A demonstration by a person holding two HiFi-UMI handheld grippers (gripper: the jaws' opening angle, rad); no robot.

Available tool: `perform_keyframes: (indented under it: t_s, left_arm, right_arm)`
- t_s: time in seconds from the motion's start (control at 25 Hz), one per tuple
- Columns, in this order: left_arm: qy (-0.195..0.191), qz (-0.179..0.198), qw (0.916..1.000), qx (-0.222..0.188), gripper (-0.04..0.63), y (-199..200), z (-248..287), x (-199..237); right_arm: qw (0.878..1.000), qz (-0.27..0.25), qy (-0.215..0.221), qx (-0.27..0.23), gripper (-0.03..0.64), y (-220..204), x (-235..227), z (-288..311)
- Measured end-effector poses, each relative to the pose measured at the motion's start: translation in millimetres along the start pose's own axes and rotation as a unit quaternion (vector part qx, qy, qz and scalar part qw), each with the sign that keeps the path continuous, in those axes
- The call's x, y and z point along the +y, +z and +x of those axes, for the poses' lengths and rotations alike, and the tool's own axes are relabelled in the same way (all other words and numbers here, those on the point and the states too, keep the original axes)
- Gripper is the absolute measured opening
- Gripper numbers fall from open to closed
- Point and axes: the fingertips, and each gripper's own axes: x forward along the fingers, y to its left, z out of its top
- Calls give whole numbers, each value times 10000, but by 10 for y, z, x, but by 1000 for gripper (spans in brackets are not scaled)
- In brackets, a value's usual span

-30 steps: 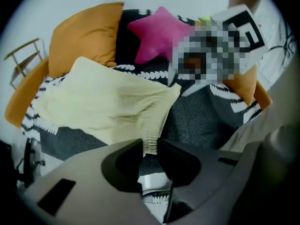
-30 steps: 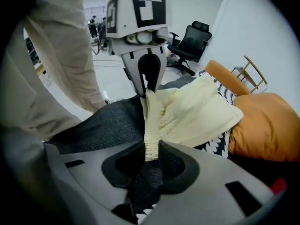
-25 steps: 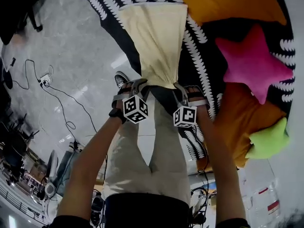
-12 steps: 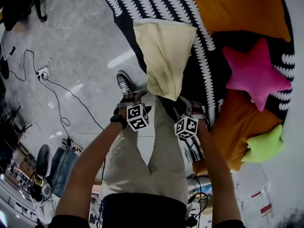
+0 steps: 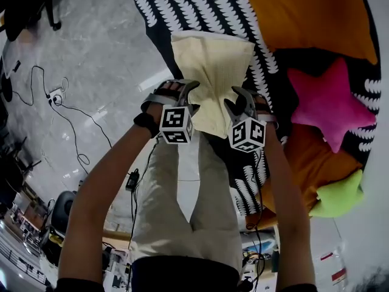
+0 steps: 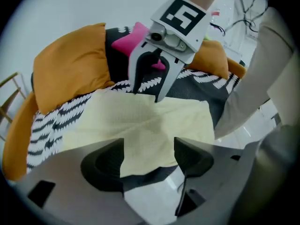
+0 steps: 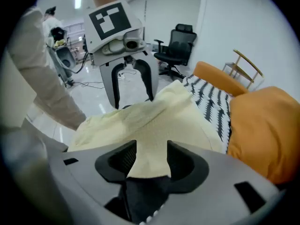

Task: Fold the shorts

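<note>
Once the end of the shorts [image 5: 213, 81] that had hung over the edge a second earlier was carried up and laid on the rest, the garment lay as a shorter, doubled block beside the pink star cushion [image 5: 328, 99], on that cushion's floor side. The left gripper [image 5: 185, 90] had just been opening: its fingers [image 6: 101, 161] stood well apart, with the near hem of the cloth showing between them but not pinched. The right gripper [image 5: 240, 102] had also let go, then eased slightly inward. Its fingers [image 7: 187, 165] were still parted, and a corner of the cloth lay in the gap without being pressed. I judged this fold to be set down and released, so a further fold or some smoothing seemed to be what remained.

The shorts were pale yellow, thin and limp, creased along the middle and rumpled at the near edge. They rested on a black-and-white patterned cover [image 5: 182, 11]. The star cushion looked plush, and above it lay a smooth, plump orange pillow [image 5: 310, 11].
</note>
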Motion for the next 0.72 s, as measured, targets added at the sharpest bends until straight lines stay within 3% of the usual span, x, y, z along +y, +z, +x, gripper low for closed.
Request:
perform_keyframes:
  t_s: [0.08,0.16,0.24,0.4,0.52,0.6,0.72]
  left_arm:
    - [-199,462,9987,120,355,27,246,62]
    - [-359,665,9964,374,368,-77,438,143]
    - [-453,662,9955,510,373,-189,500,250]
    - [-500,727,9958,262,373,-94,344,216]
    - [-438,457,9980,75,380,-6,125,216]
    - [-425,255,9988,-1,380,26,-7,232]
    - [-550,336,9976,244,380,-59,103,187]
  right_arm:
    - [9984,-517,203,39,221,83,-3,239]
    - [9958,-788,342,330,221,-76,-47,413]
    - [9966,-540,358,515,219,-319,-196,463]
    - [9988,280,284,278,214,-444,-337,202]
    - [9995,60,240,183,231,-342,-253,33]
    - [9988,-240,387,200,277,-261,-118,-18]
    - [9955,-575,593,466,360,-279,14,98]
